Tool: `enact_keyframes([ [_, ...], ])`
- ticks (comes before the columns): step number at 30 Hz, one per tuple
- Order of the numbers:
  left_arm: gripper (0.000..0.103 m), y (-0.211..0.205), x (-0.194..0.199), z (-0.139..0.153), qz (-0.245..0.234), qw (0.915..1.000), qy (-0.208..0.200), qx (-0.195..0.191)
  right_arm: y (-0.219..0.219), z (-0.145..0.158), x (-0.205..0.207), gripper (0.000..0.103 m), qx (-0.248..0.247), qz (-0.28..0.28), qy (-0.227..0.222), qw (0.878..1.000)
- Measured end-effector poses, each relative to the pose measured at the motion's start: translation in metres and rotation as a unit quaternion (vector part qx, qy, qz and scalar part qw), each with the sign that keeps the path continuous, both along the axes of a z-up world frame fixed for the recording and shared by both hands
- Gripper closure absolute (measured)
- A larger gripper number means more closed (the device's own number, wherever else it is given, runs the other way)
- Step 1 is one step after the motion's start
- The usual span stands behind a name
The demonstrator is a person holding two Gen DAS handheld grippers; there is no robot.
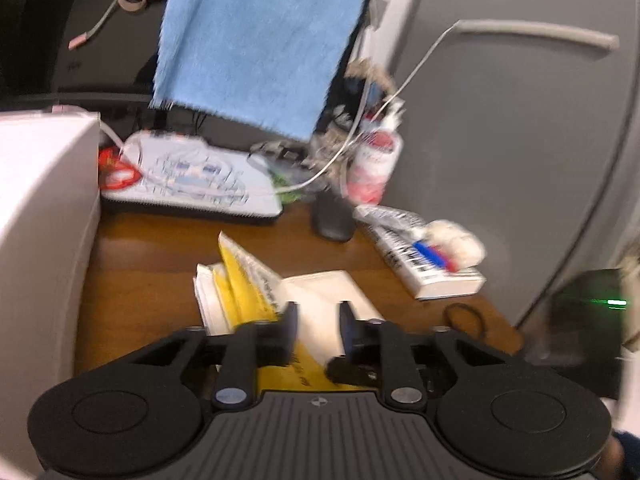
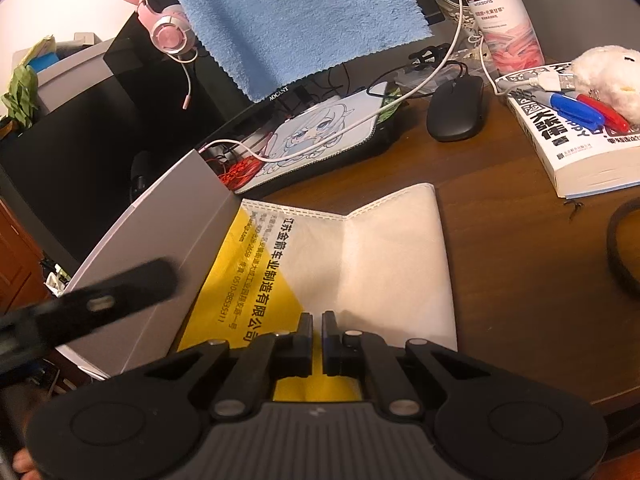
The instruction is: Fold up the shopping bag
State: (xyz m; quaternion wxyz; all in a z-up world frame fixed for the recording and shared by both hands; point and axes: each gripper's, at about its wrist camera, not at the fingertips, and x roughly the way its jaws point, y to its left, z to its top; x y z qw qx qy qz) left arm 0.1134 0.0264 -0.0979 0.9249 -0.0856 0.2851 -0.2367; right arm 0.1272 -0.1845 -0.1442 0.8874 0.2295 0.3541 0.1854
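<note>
A: How many bags are there, and where?

B: One shopping bag [image 2: 372, 256], lying on the brown wooden table [image 2: 512, 280] beside a grey box [image 2: 160, 248]. It is thin, matte non-woven fabric, white with a yellow wedge and a line of black print, and a stitched edge runs along its far side. In the right wrist view it lies flat, with a crease down the middle.

A: And the grippers?

B: Two. The right gripper [image 2: 317, 322] has its black fingers nearly pressed together, only a slit between them, low over the bag; I cannot tell whether they pinch the fabric. The left gripper [image 1: 318, 312] is spread, with the bag showing in the gap. That view is blurred, and there one yellow-and-white fold stands up.

A: What lies around it?

B: One black mouse [image 2: 456, 112], smooth and oval. One thick paperback book [image 2: 568, 148] bearing two markers, one blue [image 2: 576, 109] and one red [image 2: 604, 113], plus one fluffy white plush [image 2: 608, 76]. One pink-labelled bottle [image 2: 508, 20], one fuzzy blue towel [image 2: 296, 16], and one pink headset [image 2: 170, 32].
</note>
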Motion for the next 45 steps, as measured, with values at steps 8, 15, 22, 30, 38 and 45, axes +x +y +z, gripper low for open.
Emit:
enact_keyframes([
  [8,0.095,-0.014,0.028,-0.034,0.019,0.9988,0.038,0.022,-0.001,-0.001,-0.001,0.101,0.001,0.001,-0.003,1.0],
  [15,0.095,-0.008,0.03,-0.044,0.022,0.9987,0.045,0.005,0.003,0.0,-0.004,0.101,-0.011,-0.003,-0.01,1.0],
  [22,0.095,-0.01,0.03,-0.044,0.02,0.9989,0.041,0.009,-0.007,0.007,-0.007,0.086,0.019,-0.006,-0.011,1.0],
  [30,0.095,-0.008,0.031,-0.045,0.021,0.9989,0.043,0.001,-0.052,0.035,-0.02,0.065,0.012,-0.063,-0.047,0.997],
  [38,0.095,-0.005,0.032,-0.046,0.016,0.9987,0.047,-0.008,-0.083,0.031,-0.008,0.065,0.049,-0.083,-0.017,0.995],
  [45,0.095,-0.005,0.032,-0.046,0.018,0.9987,0.048,-0.008,-0.079,0.019,-0.004,0.065,0.061,-0.063,0.007,0.996],
])
